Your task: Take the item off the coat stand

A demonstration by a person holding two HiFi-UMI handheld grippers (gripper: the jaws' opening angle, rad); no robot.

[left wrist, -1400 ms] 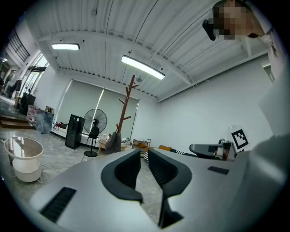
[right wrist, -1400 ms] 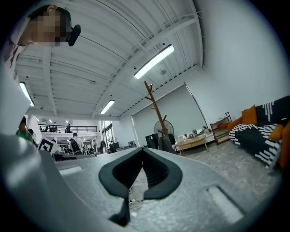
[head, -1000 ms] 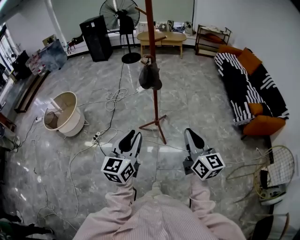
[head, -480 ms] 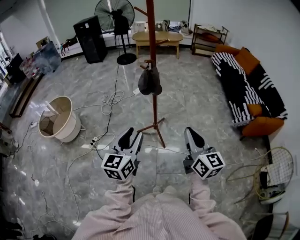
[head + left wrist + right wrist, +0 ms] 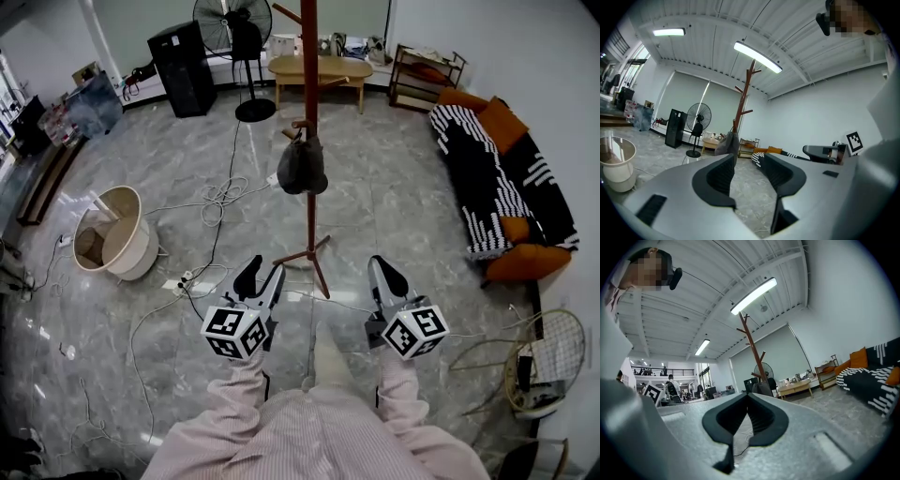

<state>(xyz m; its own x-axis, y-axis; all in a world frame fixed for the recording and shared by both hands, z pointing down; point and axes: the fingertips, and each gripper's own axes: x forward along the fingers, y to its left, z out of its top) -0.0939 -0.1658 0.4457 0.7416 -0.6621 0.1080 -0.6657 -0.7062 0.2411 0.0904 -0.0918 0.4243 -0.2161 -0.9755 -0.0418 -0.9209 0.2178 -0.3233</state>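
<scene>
Head view looks down at a shiny grey stone floor (image 5: 403, 216). A tall brown wooden coat stand (image 5: 310, 94) stands in front of the person. A dark grey floppy bag (image 5: 302, 167) hangs on a short peg low on the pole, right against it. Both grippers are held low, just past the person's pink striped sleeves (image 5: 242, 398), and well apart from the bag.

The left gripper (image 5: 263, 273) is to the left of the stand's feet. Its two jaws have just been opening, and they are now apart with nothing between them. The right gripper (image 5: 385, 269) is to the right of the stand's feet. Its jaws are pressed together at the tips and hold nothing.

Both gripper views show the bag far ahead, hanging on the stand.
</scene>
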